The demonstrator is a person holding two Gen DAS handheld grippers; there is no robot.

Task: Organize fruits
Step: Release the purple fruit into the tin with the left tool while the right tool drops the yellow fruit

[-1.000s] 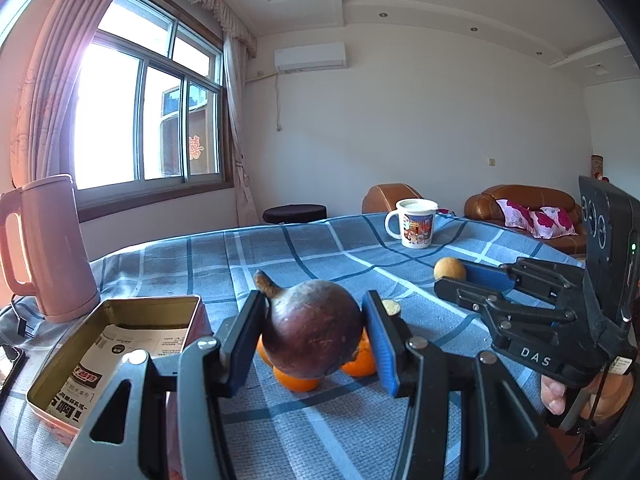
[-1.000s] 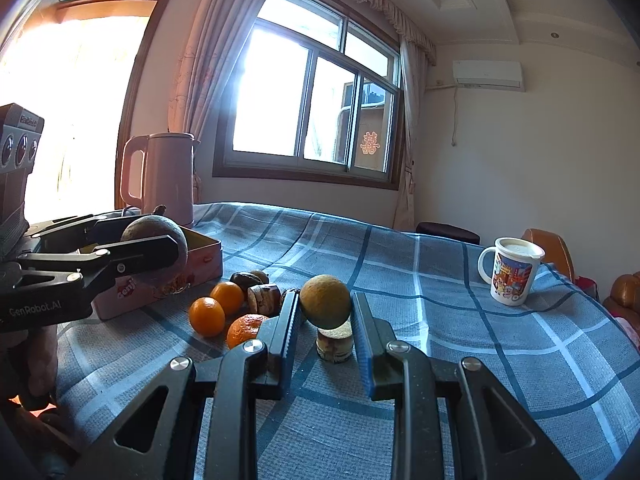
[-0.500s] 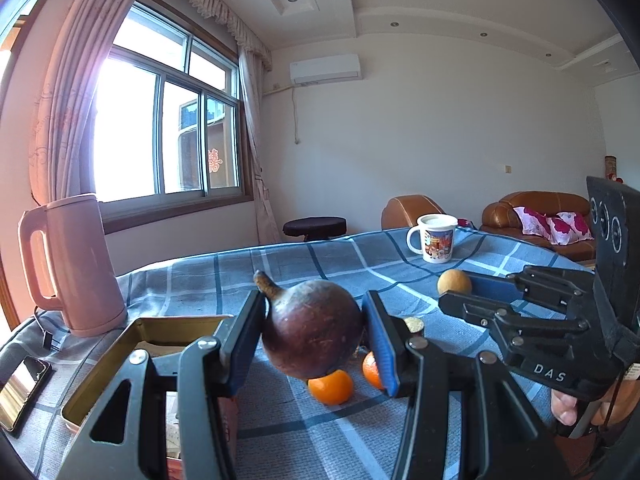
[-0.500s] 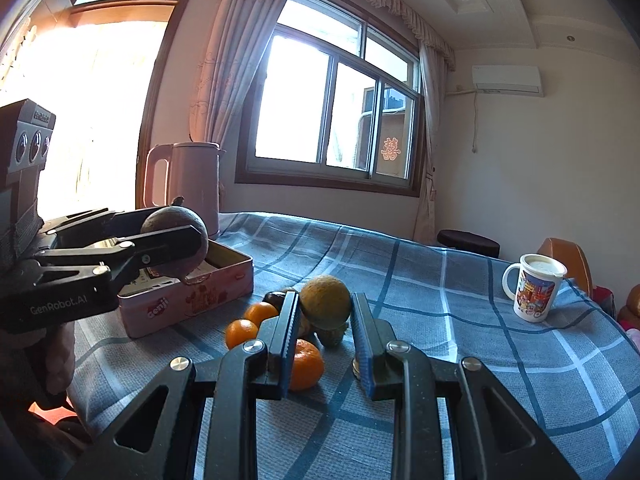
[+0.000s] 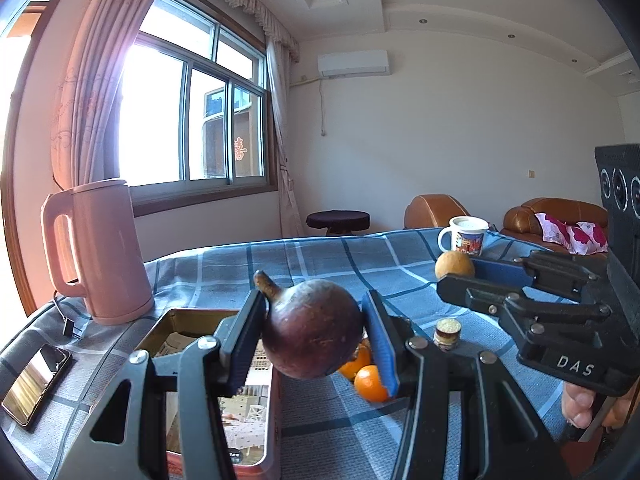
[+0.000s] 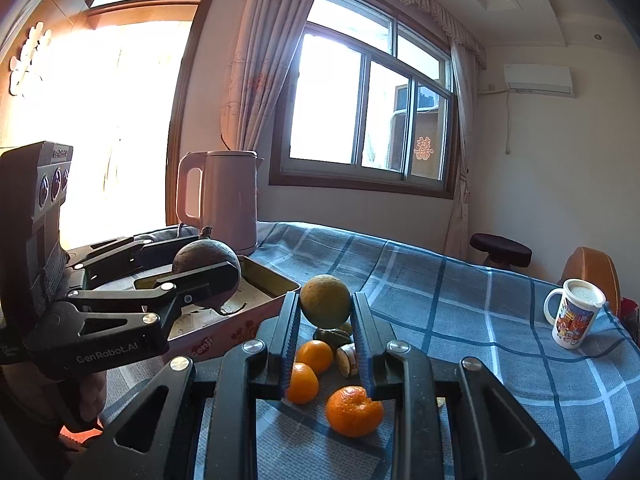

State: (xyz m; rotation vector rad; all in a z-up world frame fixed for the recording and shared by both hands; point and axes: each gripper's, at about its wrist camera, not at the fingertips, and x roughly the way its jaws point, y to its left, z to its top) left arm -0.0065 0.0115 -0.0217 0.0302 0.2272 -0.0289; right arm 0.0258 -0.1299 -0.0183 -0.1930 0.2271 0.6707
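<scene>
My left gripper (image 5: 314, 332) is shut on a dark purple mangosteen (image 5: 314, 338) with a stub of stem, held in the air just over the near right edge of an open pink tin box (image 5: 188, 326). In the right wrist view that same mangosteen (image 6: 200, 258) hangs above the tin box (image 6: 266, 282). My right gripper (image 6: 325, 306) is shut on a small yellow-brown round fruit (image 6: 325, 300), lifted above the table. Under it lie three oranges (image 6: 354, 410), a dark green fruit (image 6: 332, 334) and a brown nut-like piece (image 6: 347, 360) on the blue checked cloth.
A pink kettle (image 5: 98, 252) stands at the back left beside the tin, and a phone (image 5: 34, 384) lies at the left edge. A printed mug (image 6: 574, 314) stands far right. A small jar (image 5: 447, 330) sits near the oranges. Sofas and a stool stand behind the table.
Both grippers rose and swung left with their fruits. The mangosteen now hangs by the tin's edge; kettle and phone have come into the left view, and the oranges lie lower under the right gripper.
</scene>
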